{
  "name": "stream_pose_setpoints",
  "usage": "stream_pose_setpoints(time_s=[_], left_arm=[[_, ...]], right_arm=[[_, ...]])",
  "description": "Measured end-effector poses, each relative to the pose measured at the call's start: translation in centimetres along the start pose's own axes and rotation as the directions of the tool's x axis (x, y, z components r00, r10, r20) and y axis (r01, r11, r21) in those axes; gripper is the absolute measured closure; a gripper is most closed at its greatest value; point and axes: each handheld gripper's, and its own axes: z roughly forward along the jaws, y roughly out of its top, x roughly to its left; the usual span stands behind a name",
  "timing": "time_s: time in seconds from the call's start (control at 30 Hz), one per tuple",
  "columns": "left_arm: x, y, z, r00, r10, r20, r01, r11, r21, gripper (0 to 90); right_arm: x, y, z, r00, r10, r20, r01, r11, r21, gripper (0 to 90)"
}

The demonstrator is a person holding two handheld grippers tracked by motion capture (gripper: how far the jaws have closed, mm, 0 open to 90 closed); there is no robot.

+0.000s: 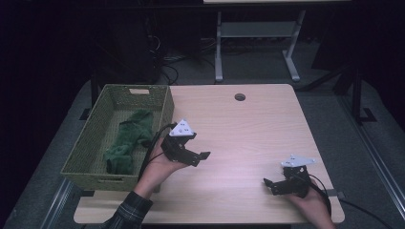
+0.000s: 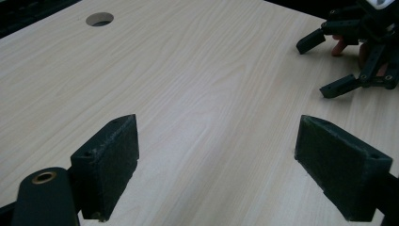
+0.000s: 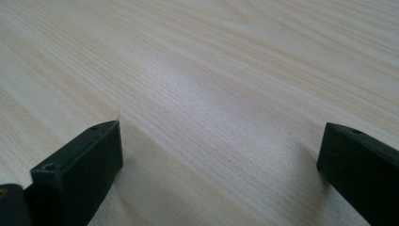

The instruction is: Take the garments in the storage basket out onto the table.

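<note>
Green cloth (image 1: 128, 140) in woven basket (image 1: 86, 148); left gripper (image 1: 203, 157), right gripper (image 1: 268, 185) over table (image 1: 248, 129), jaws wide apart, empty.

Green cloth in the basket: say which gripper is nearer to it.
Left. The left gripper hovers just right of the basket holding the green cloth; the right gripper is far across the table, near its front right corner.

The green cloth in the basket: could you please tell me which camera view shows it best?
The high view: the green cloth lies crumpled inside the woven basket, left of the left claw. The left gripper view and the right gripper view look across bare table instead.
</note>
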Motion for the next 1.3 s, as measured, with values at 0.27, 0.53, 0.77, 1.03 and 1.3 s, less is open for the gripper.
stream_pose_setpoints(time_s=[0.27, 0.53, 0.77, 1.03, 1.3], left_arm=[[1.2, 1.2, -1.0, 1.0, -0.007, 0.001, 0.007, 0.9999, -0.008, 14.0], [1.9, 1.4, -2.2, 1.0, 0.003, -0.001, -0.003, 1.0, -0.004, 14.0], [2.4, 0.7, -3.6, 0.9994, 0.005, -0.033, -0.005, 1.0, 0.007, 14.0], [3.3, -0.1, -4.7, 0.9984, -0.015, -0.055, 0.016, 0.9996, 0.023, 14.0], [4.2, -0.7, -6.2, 0.9967, -0.038, -0.072, 0.039, 0.9991, 0.019, 14.0]], right_arm=[[0.0, 0.0, 0.0, 1.0, -0.001, 0.0, 0.001, 1.0, 0.001, 0.3], [0.0, 0.0, 0.0, 1.0, -0.001, 0.002, 0.001, 1.0, -0.001, 0.3], [0.0, 0.0, 0.0, 1.0, -0.001, 0.002, 0.001, 1.0, -0.001, 0.3], [0.0, 0.0, 0.0, 1.0, -0.001, 0.002, 0.001, 1.0, -0.001, 0.3], [0.0, 0.0, 0.0, 1.0, 0.0, 0.002, 0.0, 1.0, -0.001, 0.3]])
